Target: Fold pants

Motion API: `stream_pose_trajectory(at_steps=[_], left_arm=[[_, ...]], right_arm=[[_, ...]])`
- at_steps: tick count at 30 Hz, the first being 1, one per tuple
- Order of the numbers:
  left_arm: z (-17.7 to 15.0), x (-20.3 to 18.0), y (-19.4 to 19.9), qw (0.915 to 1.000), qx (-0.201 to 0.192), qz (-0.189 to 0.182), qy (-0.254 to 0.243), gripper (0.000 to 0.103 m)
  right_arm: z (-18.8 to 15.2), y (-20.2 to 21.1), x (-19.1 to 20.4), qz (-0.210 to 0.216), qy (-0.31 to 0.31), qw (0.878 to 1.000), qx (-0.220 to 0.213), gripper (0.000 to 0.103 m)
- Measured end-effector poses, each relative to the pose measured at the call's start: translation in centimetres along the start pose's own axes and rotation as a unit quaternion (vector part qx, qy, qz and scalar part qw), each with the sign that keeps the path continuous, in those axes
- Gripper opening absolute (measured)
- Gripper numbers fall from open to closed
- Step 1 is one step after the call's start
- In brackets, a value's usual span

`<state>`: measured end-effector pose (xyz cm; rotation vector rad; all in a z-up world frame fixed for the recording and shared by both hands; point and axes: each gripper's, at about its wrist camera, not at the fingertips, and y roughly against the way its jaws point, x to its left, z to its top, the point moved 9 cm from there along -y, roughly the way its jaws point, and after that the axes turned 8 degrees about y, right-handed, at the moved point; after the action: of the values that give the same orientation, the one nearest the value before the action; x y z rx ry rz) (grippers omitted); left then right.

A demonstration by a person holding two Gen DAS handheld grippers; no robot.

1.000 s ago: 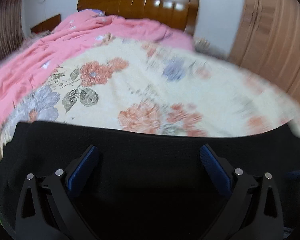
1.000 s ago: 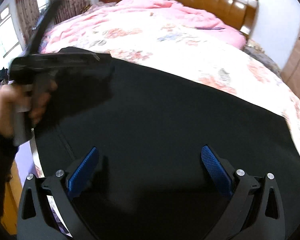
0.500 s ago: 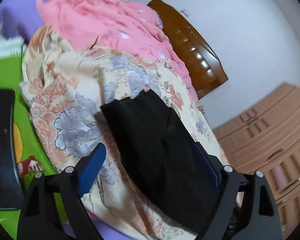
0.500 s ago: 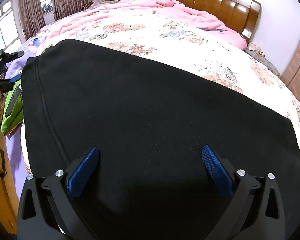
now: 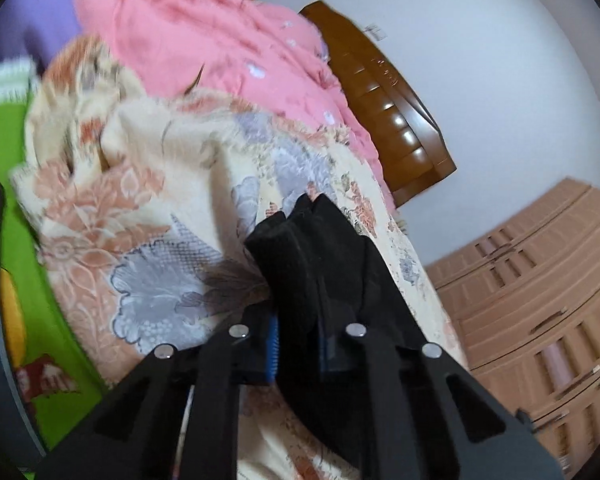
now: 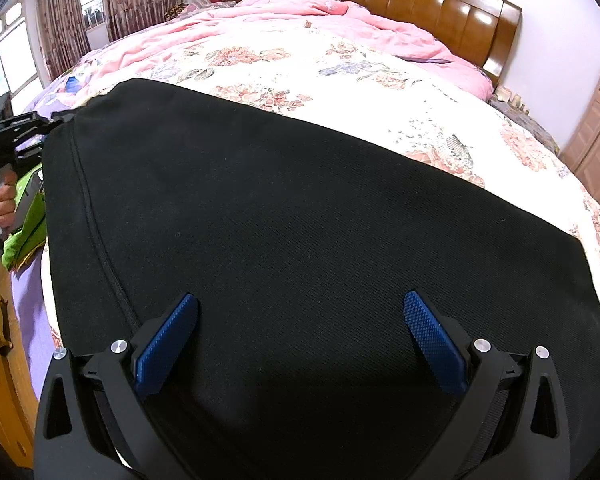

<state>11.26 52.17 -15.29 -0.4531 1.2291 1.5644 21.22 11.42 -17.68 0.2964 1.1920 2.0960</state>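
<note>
My left gripper point(image 5: 296, 344) has just closed its jaws, pinching a bunched corner of the black pants point(image 6: 300, 240) at the bed's left edge. My right gripper point(image 6: 300, 344) hangs spread wide over the cloth, holding nothing. The pants lie flat across the bed's near end on the floral bedspread point(image 6: 340, 76); beyond it are a pink quilt point(image 6: 228, 28) and the wooden headboard point(image 6: 420, 4).
</note>
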Motion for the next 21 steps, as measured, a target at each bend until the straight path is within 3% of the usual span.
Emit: stream_pose_trajectory(at_steps=[3,8,10,12,16,21], left_arm=[[-0.3,-2.3,1.2,0.9968,-0.027,0.036,-0.066,0.013],[-0.7,-5.9,2.0,0.9824,-0.066,0.083,-0.154,0.013],[-0.7,-6.1,1.8,0.9805,-0.063,0.098,-0.158,0.014],[-0.2,-5.2,1.0,0.9871,-0.042,0.096,-0.121,0.02],[-0.1,-4.5,1.5,0.9874,-0.044,0.084,-0.127,0.013],[-1.3,-6.4,2.4,0.9706,-0.081,0.106,-0.2,0.012]], right_arm=[[1.2,0.7,0.9,0.006,0.007,1.0,-0.013,0.099],[5.8,0.3,4.9,0.048,0.048,0.997,-0.03,0.099],[7.0,-1.4,6.0,0.048,0.06,0.997,-0.012,0.099],[7.3,-2.6,7.0,0.052,0.075,0.996,-0.004,0.099],[6.3,-4.0,7.2,0.063,0.065,0.996,-0.005,0.099],[6.4,-4.0,7.5,0.056,0.069,0.996,-0.002,0.099]])
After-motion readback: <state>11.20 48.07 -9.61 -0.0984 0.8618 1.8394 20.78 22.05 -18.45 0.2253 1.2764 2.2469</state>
